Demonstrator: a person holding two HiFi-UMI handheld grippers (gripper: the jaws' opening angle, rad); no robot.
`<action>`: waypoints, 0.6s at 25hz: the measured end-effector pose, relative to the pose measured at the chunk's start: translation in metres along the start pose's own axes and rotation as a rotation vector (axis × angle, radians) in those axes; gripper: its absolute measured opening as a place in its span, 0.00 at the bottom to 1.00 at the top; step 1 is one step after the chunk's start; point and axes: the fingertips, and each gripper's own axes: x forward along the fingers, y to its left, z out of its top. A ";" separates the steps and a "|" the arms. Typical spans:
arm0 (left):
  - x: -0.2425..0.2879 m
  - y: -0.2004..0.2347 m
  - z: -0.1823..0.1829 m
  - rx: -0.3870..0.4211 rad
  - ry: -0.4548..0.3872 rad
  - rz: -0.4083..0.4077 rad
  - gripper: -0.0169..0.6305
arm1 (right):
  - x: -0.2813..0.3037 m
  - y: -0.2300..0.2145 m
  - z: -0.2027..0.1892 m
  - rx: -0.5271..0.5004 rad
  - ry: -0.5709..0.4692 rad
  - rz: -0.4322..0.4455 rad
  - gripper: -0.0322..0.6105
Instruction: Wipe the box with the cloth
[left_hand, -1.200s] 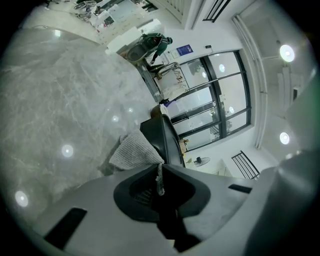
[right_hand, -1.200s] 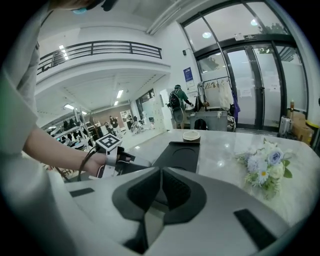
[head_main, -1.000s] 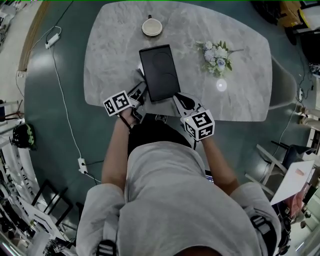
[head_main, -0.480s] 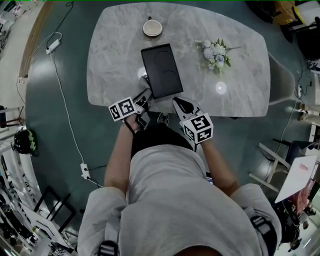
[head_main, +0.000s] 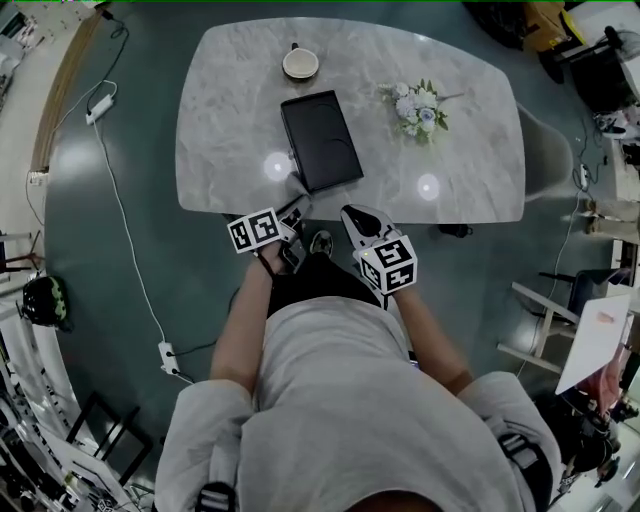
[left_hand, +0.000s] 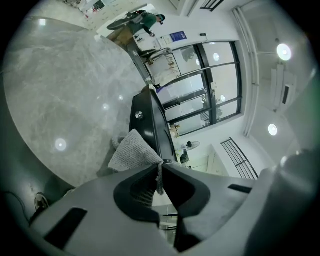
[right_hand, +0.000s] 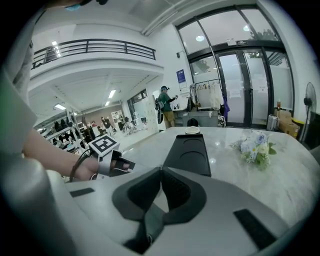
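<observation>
Broadly, a grey marble table (head_main: 230, 110) with rounded corners fills the upper part of the head view, and a person in a light top stands at its near edge, arms stretched forward. On the table a flat black box (head_main: 320, 140) lies slightly askew, its near end close to the table's near edge and its far end pointing toward a cup (head_main: 300, 63) at the far side. The left gripper (head_main: 298, 208) reaches over the near edge, just short of the box's near left corner. Its jaws are pinched narrowly on a grey knitted cloth (left_hand: 132, 152), which fans out ahead of the tips beside the box's edge; whether the cloth touches the box I cannot tell. The right gripper (head_main: 352, 213) hangs just off the table edge, near the box's near right corner and apart from it. Its jaws are closed together with nothing between them. A small bunch of pale flowers (head_main: 412, 105) lies to the right of the box, well apart from it. Smallest, the cup sits near the far rim.
</observation>
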 end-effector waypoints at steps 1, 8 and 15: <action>-0.002 -0.001 -0.003 0.015 0.012 0.003 0.09 | -0.001 0.002 -0.003 0.007 0.002 -0.013 0.10; -0.048 -0.030 0.001 0.212 -0.002 0.043 0.09 | -0.023 0.020 0.004 0.059 -0.073 -0.110 0.10; -0.094 -0.087 0.004 0.496 -0.120 0.100 0.09 | -0.064 0.018 0.028 -0.014 -0.198 -0.304 0.10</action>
